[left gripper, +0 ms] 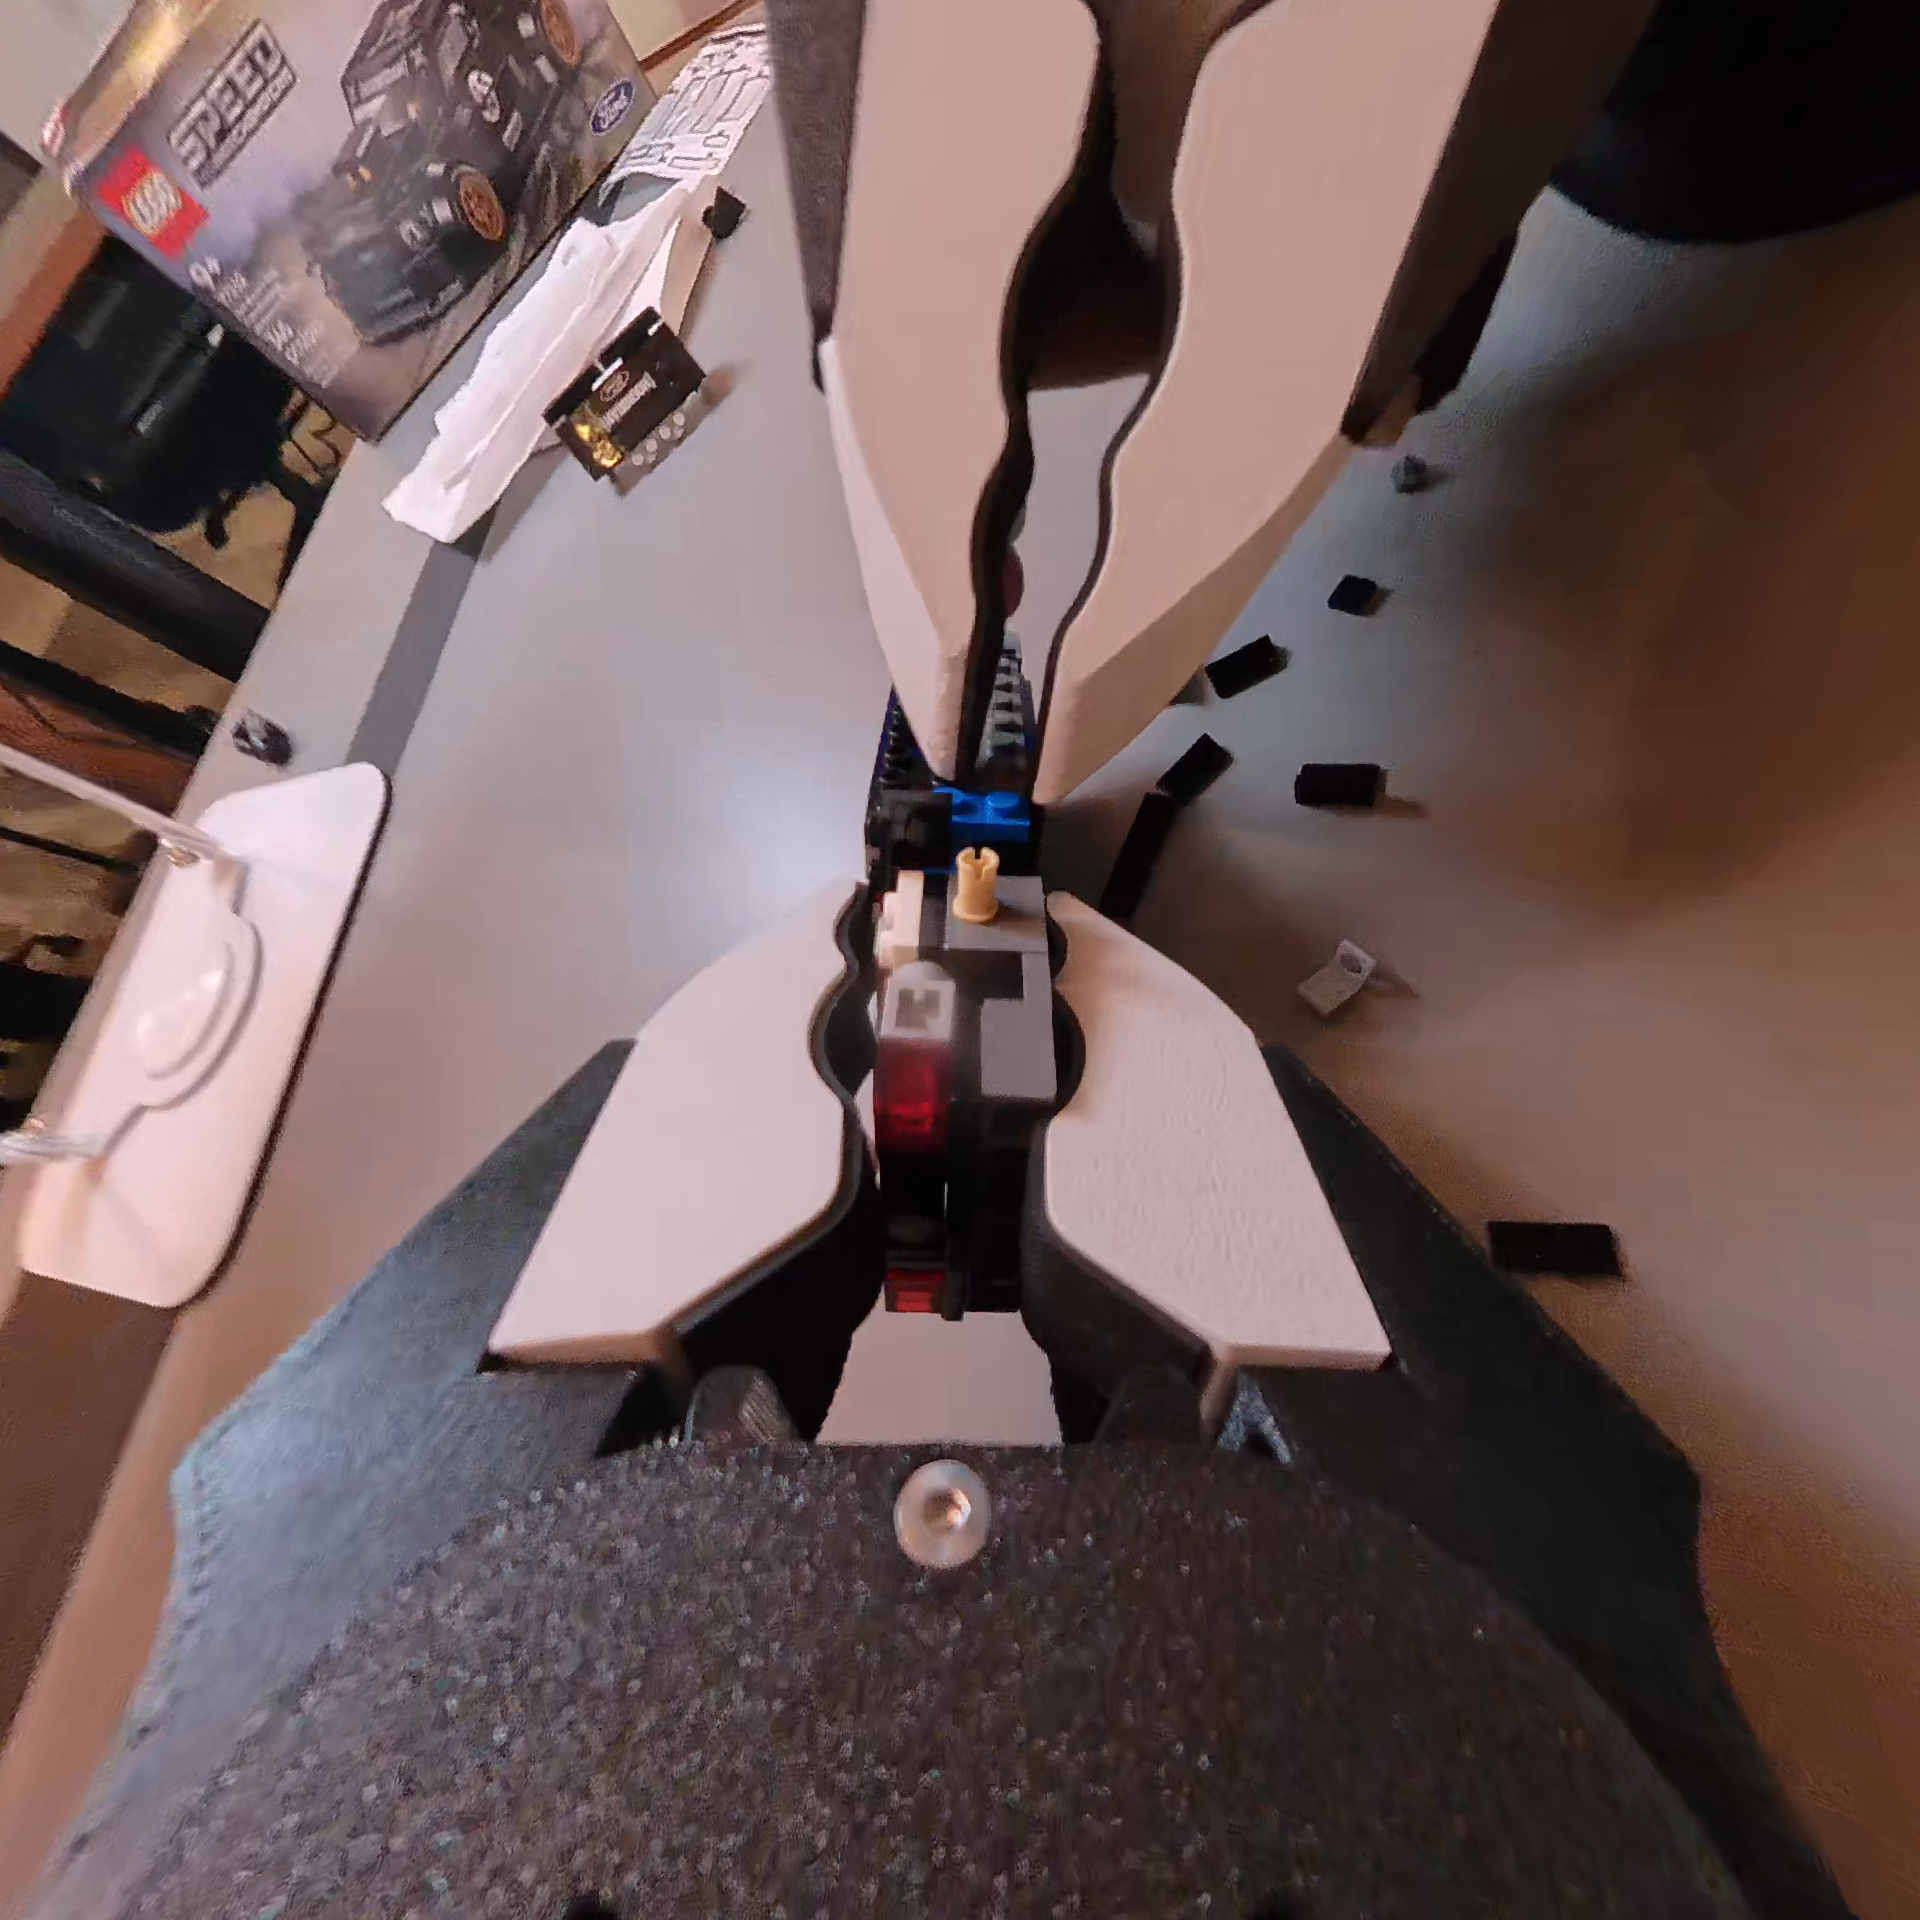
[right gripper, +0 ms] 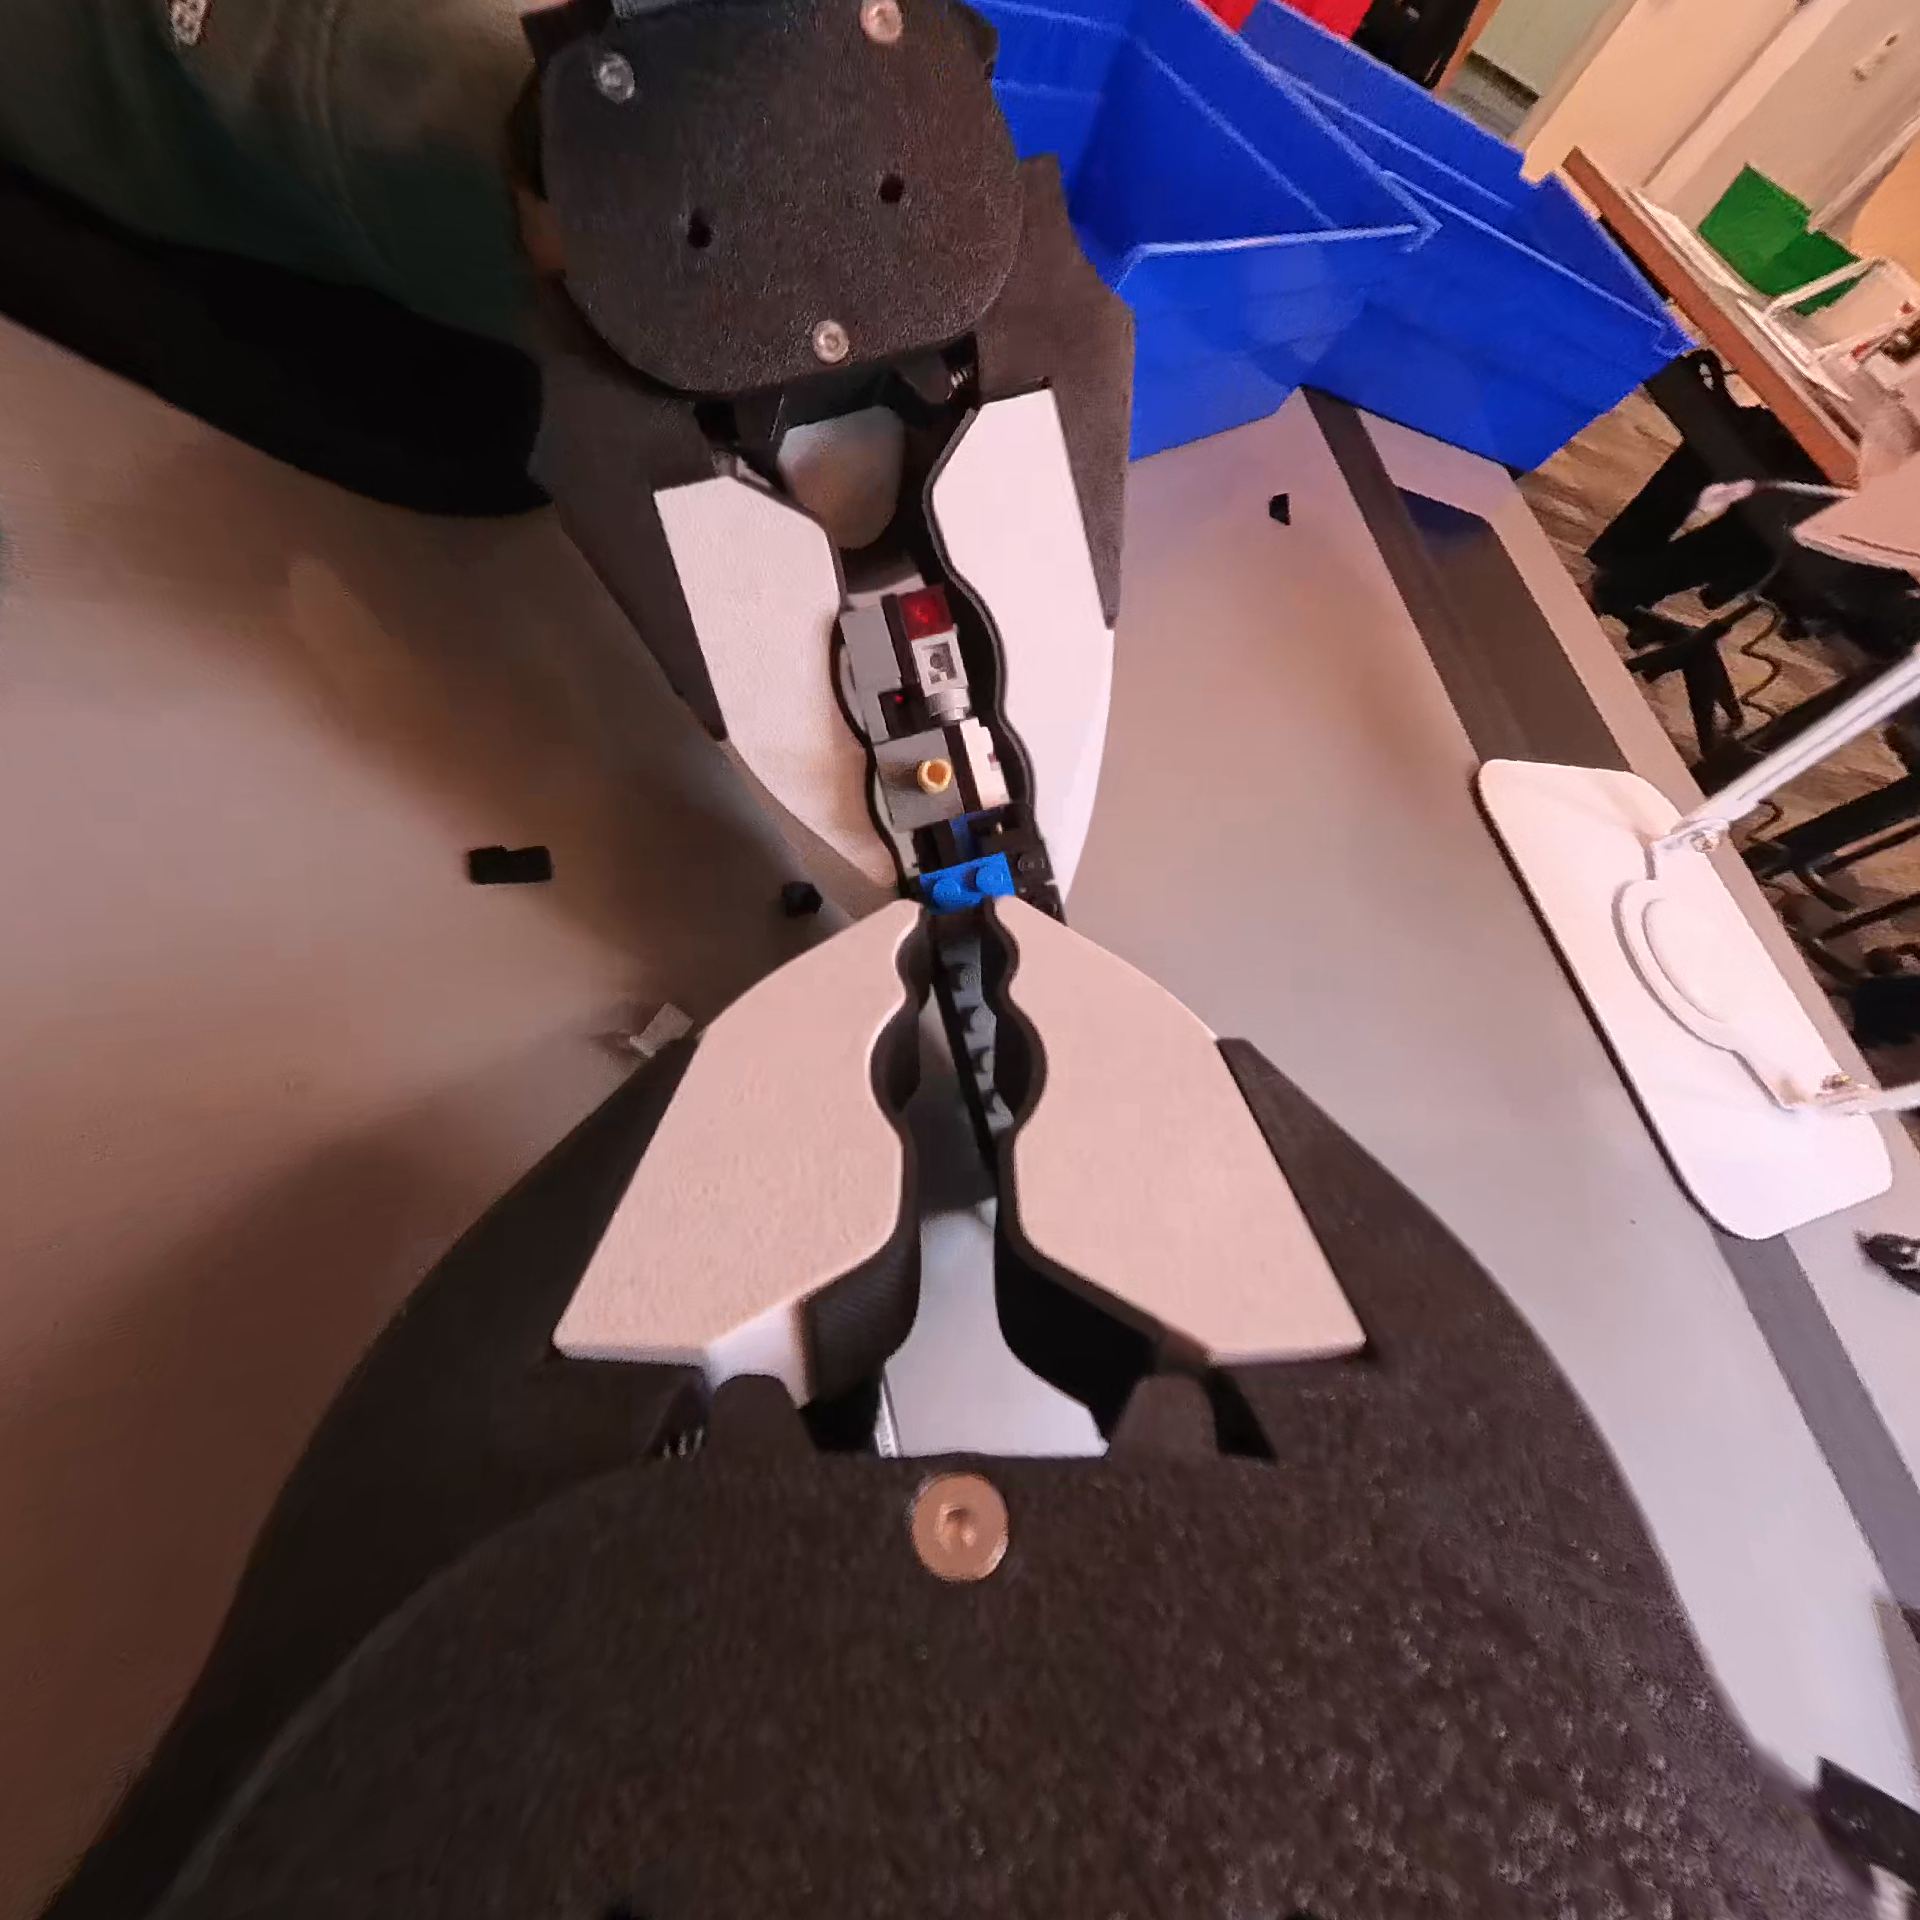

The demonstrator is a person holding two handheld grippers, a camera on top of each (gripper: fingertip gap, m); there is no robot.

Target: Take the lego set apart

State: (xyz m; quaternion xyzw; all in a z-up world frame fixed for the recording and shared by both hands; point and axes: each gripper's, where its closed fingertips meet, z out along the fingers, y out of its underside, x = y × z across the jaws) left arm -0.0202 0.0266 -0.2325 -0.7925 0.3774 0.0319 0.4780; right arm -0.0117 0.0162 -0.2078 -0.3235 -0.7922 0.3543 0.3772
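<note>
1. Lego build (left gripper: 961, 1049): a narrow strip of black, grey, blue and red bricks with a tan peg (left gripper: 977, 883) standing on it, held above the table (left gripper: 623, 727) between two grippers that face each other tip to tip.
2. Left gripper (left gripper: 951, 914): clenched on the grey-and-red end of the build; white smooth fingers (left gripper: 727, 1122) with wavy inner edges on a black grainy body.
3. Right gripper (right gripper: 961, 914): clamped on the black studded end of the build, just past the blue plate (right gripper: 966, 883); same white fingers and grainy black body.
4. Left wrist view only: a printed box (left gripper: 343, 187) far beyond the build, white paper (left gripper: 540, 353) and a dark card (left gripper: 629, 395) beside it; loose black bricks (left gripper: 1340, 784) scattered on the table to the right of the build, and one pale brick (left gripper: 1335, 977).
5. Right wrist view only: blue bins (right gripper: 1351, 260) behind the build, and a person's dark sleeve (right gripper: 260, 208) behind the left gripper.
6. Both views: a white flat plate (right gripper: 1662, 987) on the table, well apart from the build, with a clear bracket on it.
</note>
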